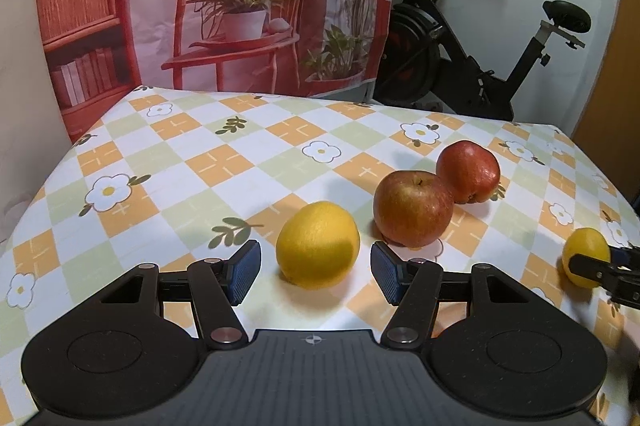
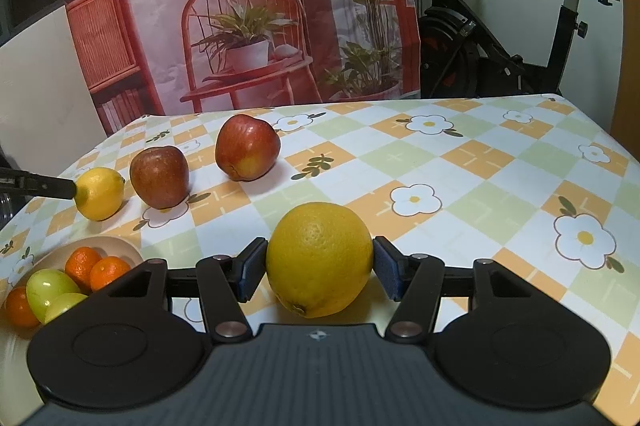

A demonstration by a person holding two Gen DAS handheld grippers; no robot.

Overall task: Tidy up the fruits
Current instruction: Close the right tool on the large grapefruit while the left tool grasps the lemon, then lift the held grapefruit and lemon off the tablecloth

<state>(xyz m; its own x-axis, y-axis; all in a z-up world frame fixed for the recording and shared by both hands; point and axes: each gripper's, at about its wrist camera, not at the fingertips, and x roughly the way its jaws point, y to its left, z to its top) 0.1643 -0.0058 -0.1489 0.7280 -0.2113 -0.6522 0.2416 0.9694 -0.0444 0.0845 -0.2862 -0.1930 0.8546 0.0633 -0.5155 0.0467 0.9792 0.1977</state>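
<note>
In the left wrist view, my left gripper [image 1: 316,272] is open. A yellow lemon [image 1: 318,244] rests on the tablecloth between its blue pads, with a small gap on each side. Two red apples [image 1: 414,208] [image 1: 468,170] sit touching just right of and beyond it. In the right wrist view, my right gripper [image 2: 320,274] is shut on a large yellow orange [image 2: 320,258], and both pads press its sides. That orange [image 1: 584,254] and the right gripper [image 1: 600,266] show at the left view's right edge. One left finger [image 2: 40,184] shows beside the lemon [image 2: 100,192].
A beige bowl [image 2: 120,246] holding small tangerines and green fruits stands at the near left in the right wrist view. The apples [image 2: 160,176] [image 2: 246,146] line up behind it. A printed backdrop [image 1: 240,6] hangs behind the table [image 2: 480,166], with an exercise bike [image 1: 480,66] to the right.
</note>
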